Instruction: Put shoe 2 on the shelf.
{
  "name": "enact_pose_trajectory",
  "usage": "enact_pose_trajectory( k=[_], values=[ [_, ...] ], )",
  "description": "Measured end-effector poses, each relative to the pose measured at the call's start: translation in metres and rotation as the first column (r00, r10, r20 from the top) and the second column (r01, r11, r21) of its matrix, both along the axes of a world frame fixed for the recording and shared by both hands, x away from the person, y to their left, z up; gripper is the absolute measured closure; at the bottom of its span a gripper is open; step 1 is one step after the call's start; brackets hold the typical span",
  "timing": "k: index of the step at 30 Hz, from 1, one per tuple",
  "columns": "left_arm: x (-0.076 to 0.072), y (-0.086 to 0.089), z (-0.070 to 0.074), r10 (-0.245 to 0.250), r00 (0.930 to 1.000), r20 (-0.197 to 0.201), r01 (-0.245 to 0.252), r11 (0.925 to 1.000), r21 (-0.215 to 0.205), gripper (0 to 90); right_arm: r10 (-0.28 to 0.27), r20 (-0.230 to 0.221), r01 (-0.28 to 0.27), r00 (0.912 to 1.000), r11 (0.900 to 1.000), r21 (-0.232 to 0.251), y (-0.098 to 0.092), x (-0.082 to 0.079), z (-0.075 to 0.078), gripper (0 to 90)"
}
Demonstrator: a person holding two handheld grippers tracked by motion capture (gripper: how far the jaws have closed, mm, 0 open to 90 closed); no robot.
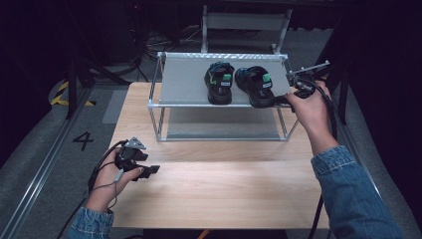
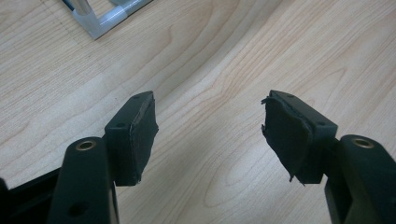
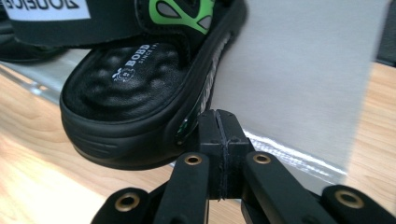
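The right sandal (image 1: 256,85) is sitting on the top shelf (image 1: 184,79) of a metal rack (image 1: 158,117), its heel end hanging slightly over the front edge. In the right gripper view the same sandal (image 3: 135,98) is showing a black padded footbed, a green-and-black strap and a thick black sole. The right hand-held gripper (image 1: 290,97) is sitting just beside that heel, at the shelf's front right corner; in its own view the right hand-held gripper (image 3: 219,135) is showing its jaws pressed flat together with nothing between them, just beside the sole's outer edge, and whether they are touching it I cannot tell. The left sandal (image 1: 219,82) is standing just beside the first, farther in on the shelf. The rack is standing at the far end of a wooden tabletop (image 1: 219,189). The left hand-held gripper (image 1: 144,167) is resting low over the tabletop's near left part, well apart from the rack, and its own view is showing the left hand-held gripper (image 2: 209,135) with jaws spread wide over bare wood.
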State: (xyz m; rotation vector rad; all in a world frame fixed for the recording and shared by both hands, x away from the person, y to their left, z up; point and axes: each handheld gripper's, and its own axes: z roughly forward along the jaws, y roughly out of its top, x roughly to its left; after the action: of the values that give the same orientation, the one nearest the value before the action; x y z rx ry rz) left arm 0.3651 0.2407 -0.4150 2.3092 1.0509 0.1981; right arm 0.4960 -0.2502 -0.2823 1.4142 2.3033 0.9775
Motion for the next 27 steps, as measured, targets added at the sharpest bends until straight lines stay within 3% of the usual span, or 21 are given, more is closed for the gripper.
enact_pose_trajectory(
  k=[11,16,22,27],
  values=[
    [0.0,0.0,0.0,-0.007,1.0,-0.003,0.007,0.9999,0.011,34.8,0.005,0.031,-0.006,0.9995,1.0,0.007,0.017,0.008,-0.002,90.0],
    [0.0,-0.001,-0.001,-0.008,1.0,-0.005,0.009,0.9999,0.007,34.8,-0.017,0.032,0.016,0.9993,0.999,0.046,0.017,0.023,-0.003,90.0],
    [-0.002,0.003,-0.002,0.005,1.0,-0.005,-0.005,0.9999,0.009,34.8,-0.05,0.041,0.05,0.9979,0.999,0.014,0.022,0.043,-0.008,90.0],
    [-0.004,0.007,-0.003,0.018,0.9998,-0.008,-0.018,0.9998,0.007,34.8,-0.064,0.051,0.063,0.9966,0.998,0.027,0.024,0.047,-0.01,90.0]
  ],
)
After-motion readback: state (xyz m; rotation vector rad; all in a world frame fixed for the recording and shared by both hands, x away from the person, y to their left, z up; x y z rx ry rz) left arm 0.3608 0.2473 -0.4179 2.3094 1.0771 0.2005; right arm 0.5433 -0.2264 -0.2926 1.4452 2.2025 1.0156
